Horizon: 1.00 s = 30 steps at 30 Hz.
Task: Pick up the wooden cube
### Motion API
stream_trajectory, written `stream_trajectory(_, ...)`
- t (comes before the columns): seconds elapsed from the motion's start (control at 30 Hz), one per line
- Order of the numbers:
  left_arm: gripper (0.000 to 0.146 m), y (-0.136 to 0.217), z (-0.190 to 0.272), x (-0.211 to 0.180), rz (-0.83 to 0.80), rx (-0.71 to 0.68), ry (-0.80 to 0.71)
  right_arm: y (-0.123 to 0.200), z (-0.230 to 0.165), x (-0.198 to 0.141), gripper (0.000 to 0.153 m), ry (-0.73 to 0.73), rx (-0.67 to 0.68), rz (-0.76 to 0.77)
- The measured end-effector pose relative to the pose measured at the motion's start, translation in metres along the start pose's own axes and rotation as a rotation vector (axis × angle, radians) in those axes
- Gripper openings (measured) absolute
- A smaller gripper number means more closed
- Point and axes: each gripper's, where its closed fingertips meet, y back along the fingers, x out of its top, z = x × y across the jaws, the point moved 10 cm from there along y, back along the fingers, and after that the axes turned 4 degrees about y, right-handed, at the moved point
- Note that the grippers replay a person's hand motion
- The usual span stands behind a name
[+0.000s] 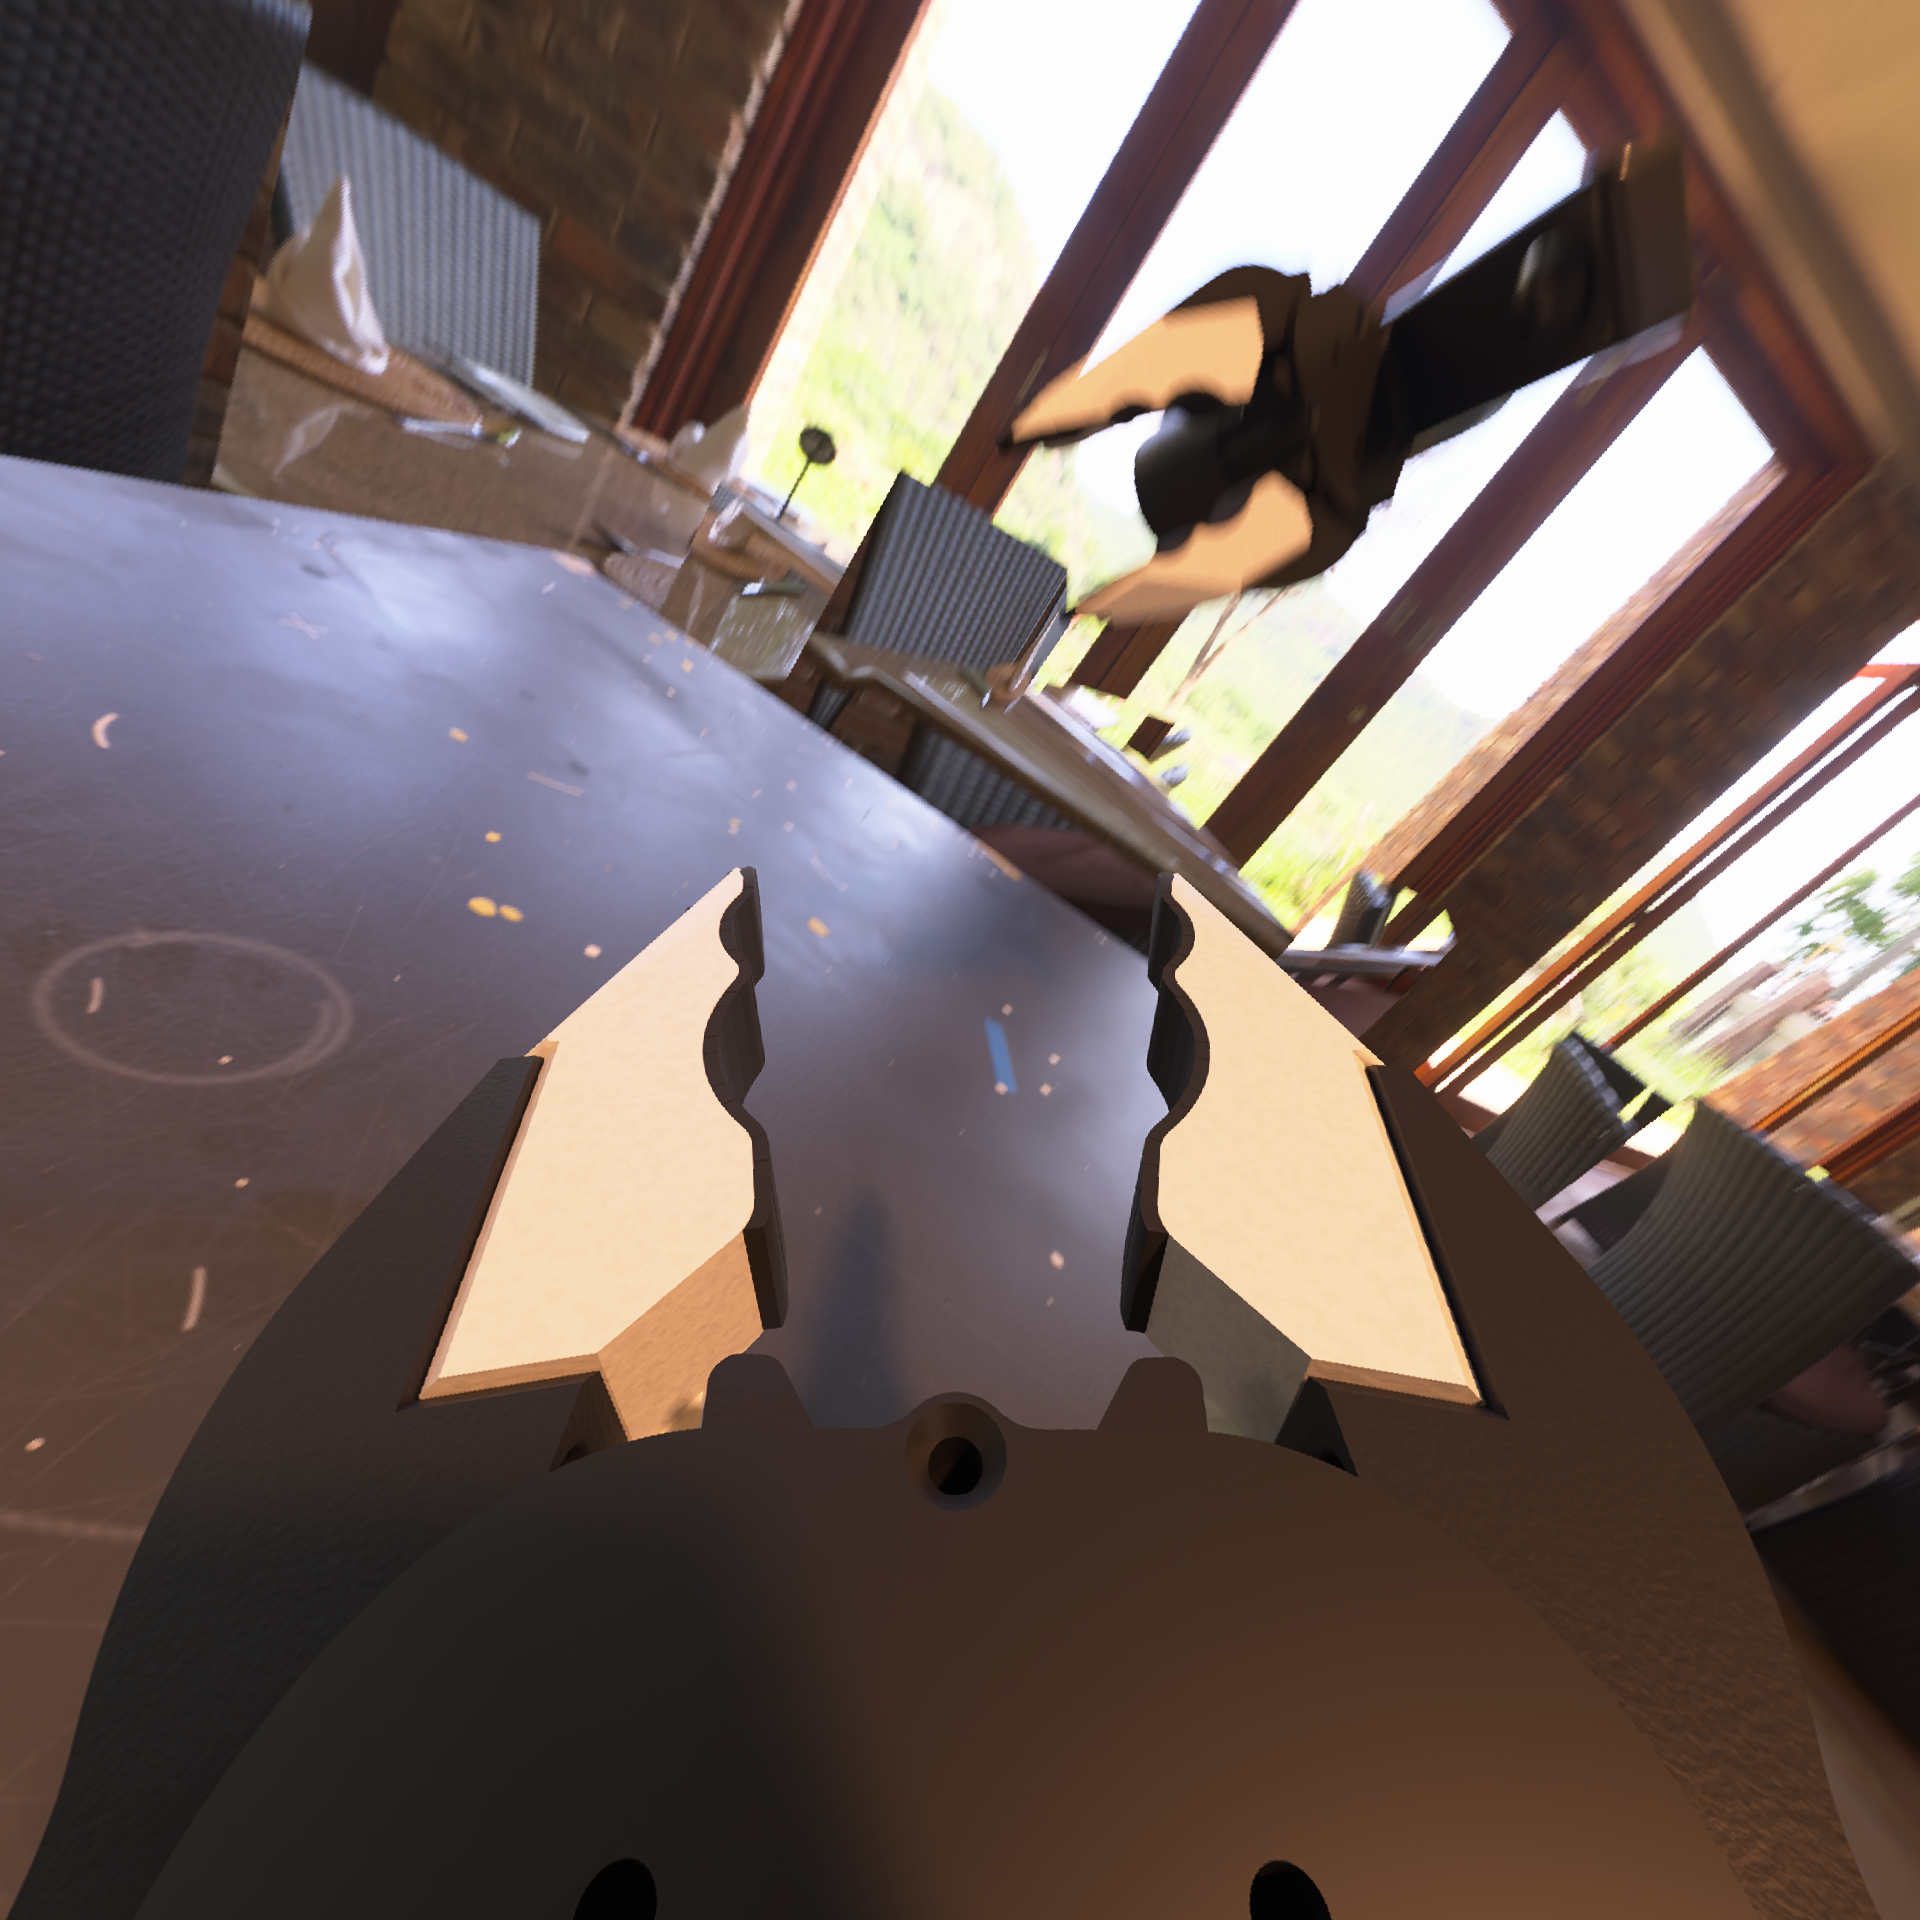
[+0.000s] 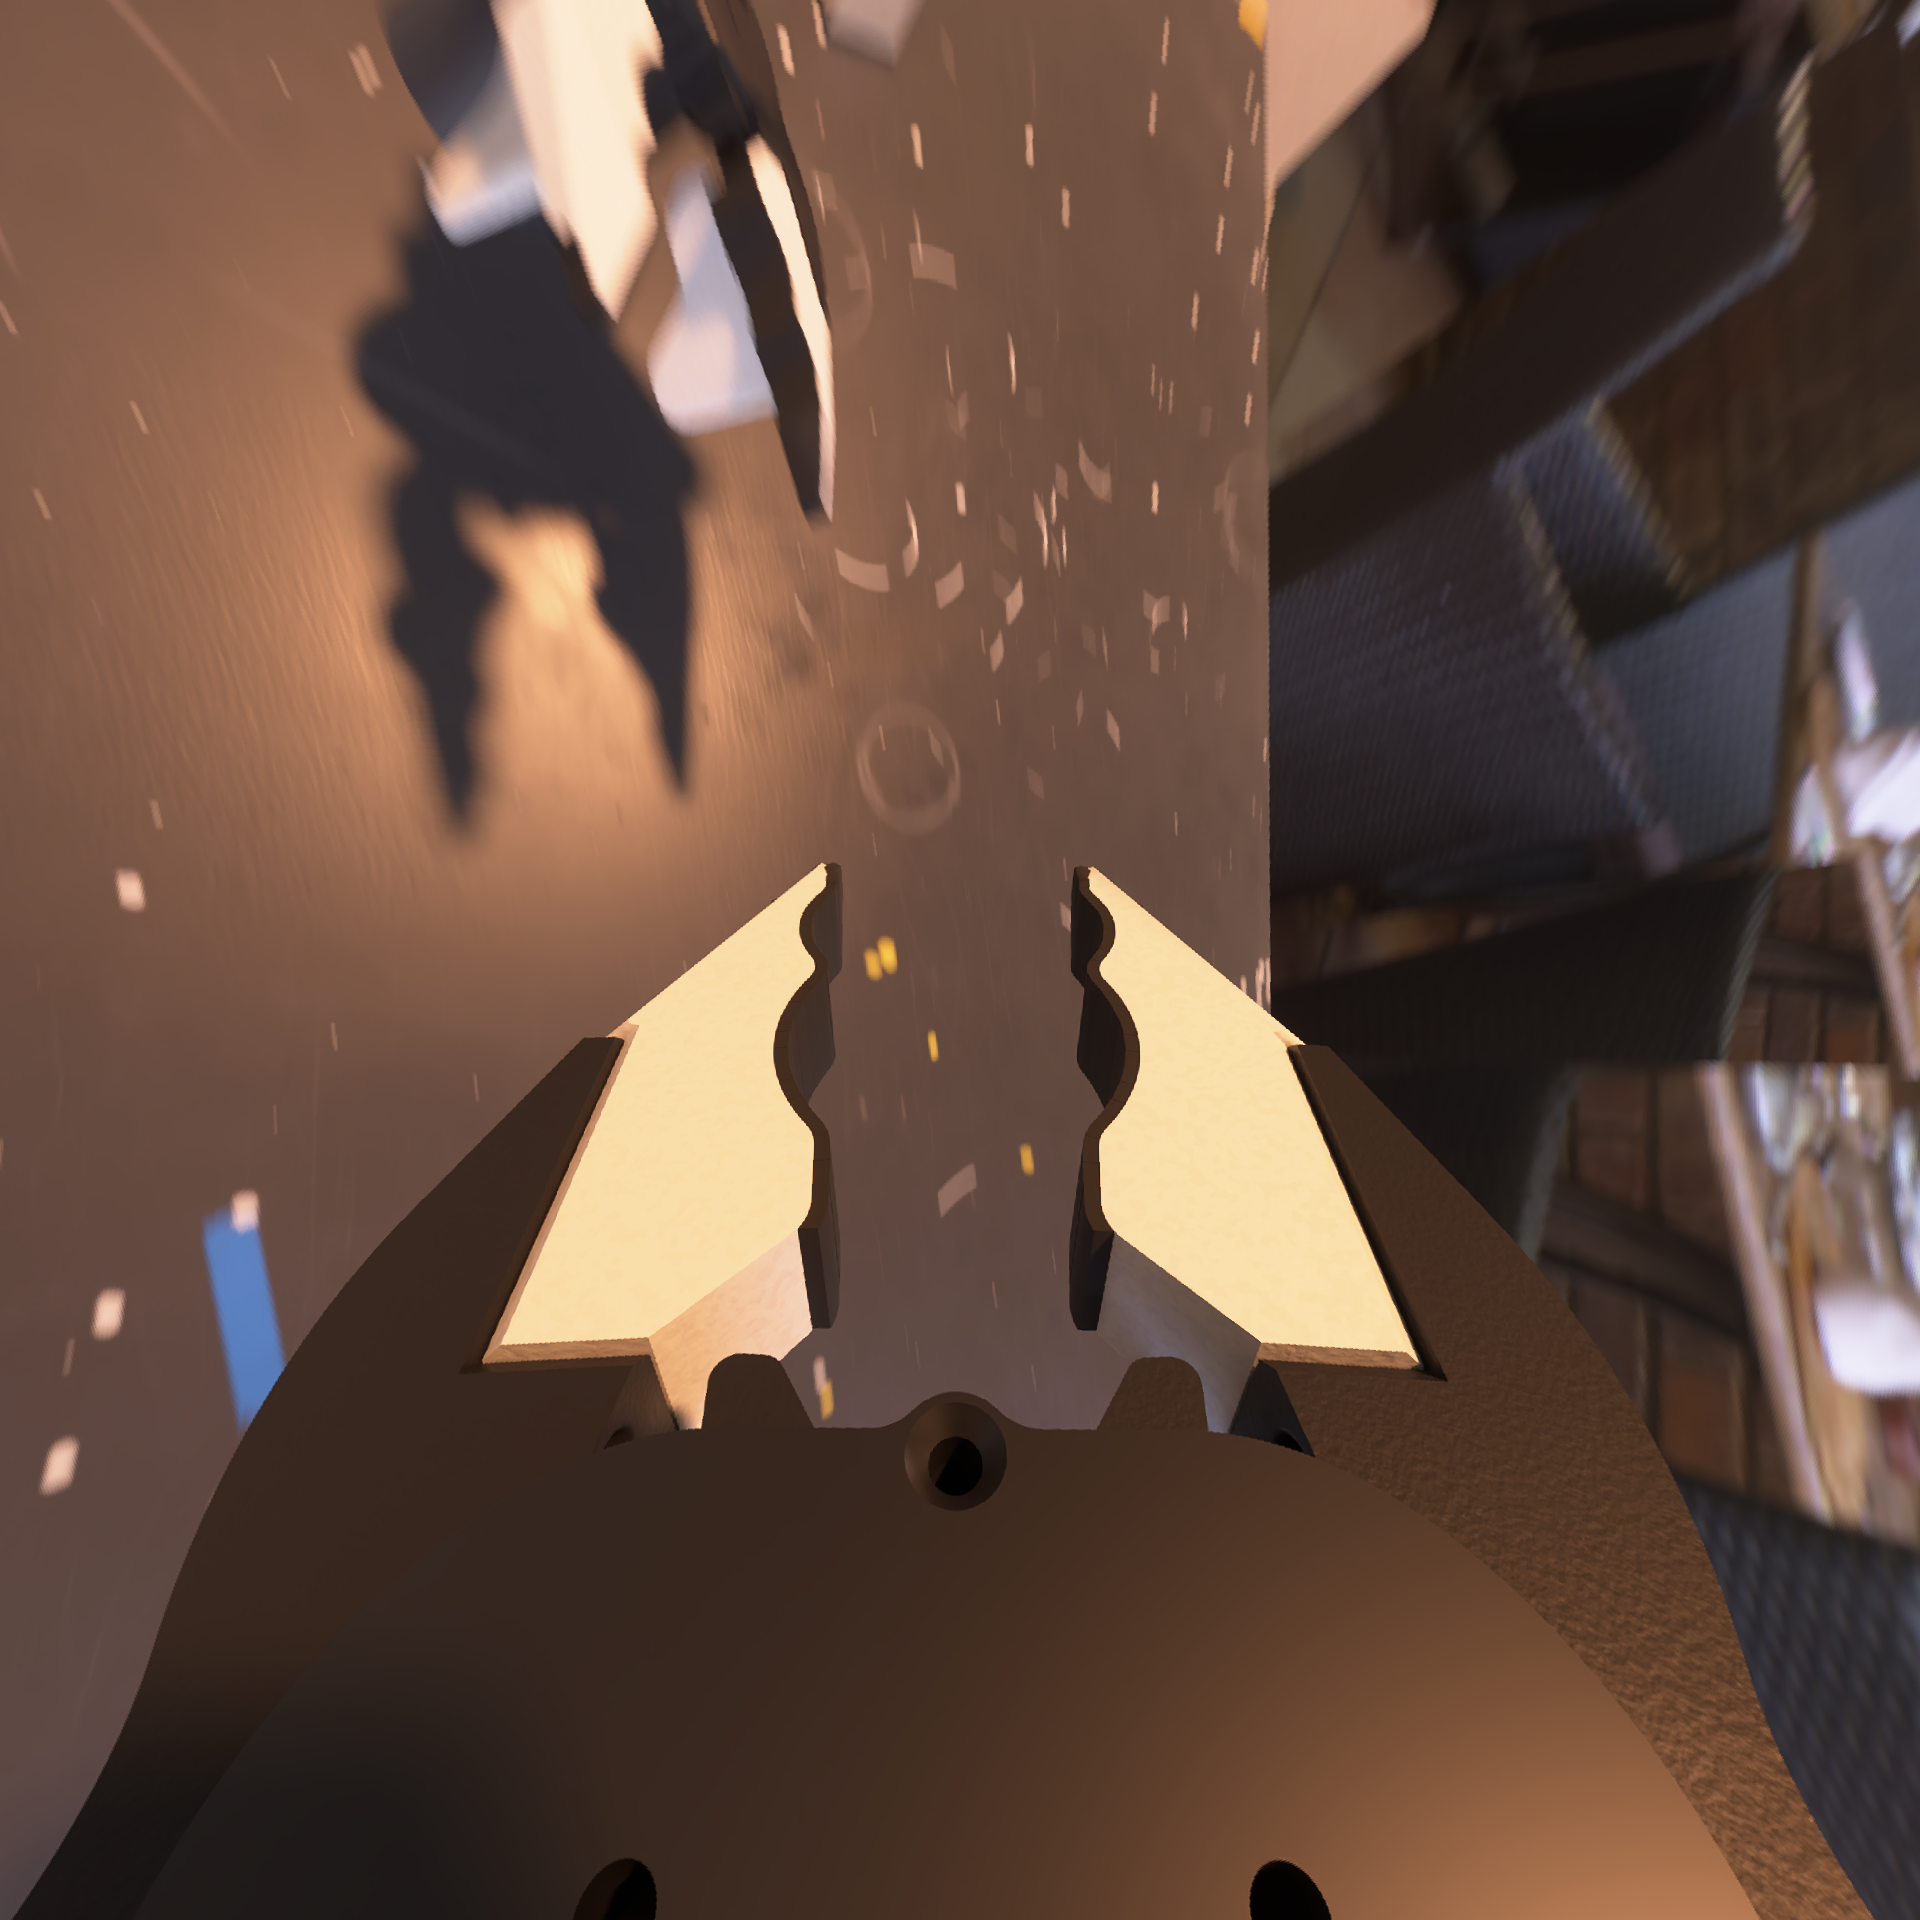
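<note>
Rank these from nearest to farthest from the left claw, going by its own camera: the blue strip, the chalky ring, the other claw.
From the left claw:
1. Blue strip on the dark table, between the fingers, slightly right.
2. Chalky ring, off to the left on the table.
3. Right claw, up in the air to the upper right, against the windows.

Across the lower left of the left wrist view we see a dark tabletop (image 1: 364,727), scratched and flecked with pale specks. Behind it, at upper left, a brick wall (image 1: 582,135) and grey woven chairs (image 1: 416,229). At upper right, tall wood-framed windows (image 1: 1195,260) pour in bright daylight over greenery.
</note>
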Motion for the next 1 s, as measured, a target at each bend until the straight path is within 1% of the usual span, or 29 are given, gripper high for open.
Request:
stream_trajectory(0.03,0.075,-0.003,0.0,-0.001,-0.034,0.025,-0.017,0.012,0.012,-0.014,0.044,-0.014,0.024,-0.067)
stream_trajectory(0.1,0.076,-0.008,0.0,-0.005,-0.082,0.055,-0.031,0.033,0.037,-0.048,0.044,-0.105,0.067,-0.215)
stream_trajectory(0.2,0.076,-0.01,-0.002,-0.007,-0.115,0.076,-0.029,0.048,0.063,-0.108,0.044,-0.244,0.074,-0.454)
stream_trajectory(0.27,0.076,-0.009,-0.003,-0.007,-0.111,0.084,-0.031,0.047,0.069,-0.146,0.044,-0.294,0.129,-0.549)
stream_trajectory(0.33,0.076,-0.007,-0.003,-0.006,-0.096,0.079,-0.026,0.038,0.068,-0.179,0.044,-0.308,0.211,-0.593)
stream_trajectory(0.47,0.074,-0.004,-0.005,-0.005,-0.074,0.063,-0.004,0.01,0.062,-0.227,0.045,-0.318,0.347,-0.669)
stream_trajectory(0.53,0.073,-0.004,-0.006,-0.006,-0.072,0.049,0.012,-0.004,0.061,-0.243,0.045,-0.317,0.374,-0.694)
stream_trajectory(0.6,0.072,-0.006,-0.005,-0.007,-0.081,0.025,0.023,-0.014,0.062,-0.257,0.045,-0.331,0.378,-0.687)
stream_trajectory(0.7,0.072,-0.009,-0.002,-0.009,-0.115,0.026,-0.004,-0.027,0.064,-0.273,0.045,-0.353,0.397,-0.685)
stream_trajectory(0.83,0.073,-0.012,0.0,-0.012,-0.165,0.034,-0.032,-0.041,0.066,-0.284,0.045,-0.38,0.44,-0.651)
stream_trajectory(1.0,0.073,-0.014,-0.001,-0.014,-0.174,0.017,-0.025,-0.052,0.065,-0.295,0.045,-0.409,0.447,-0.598)
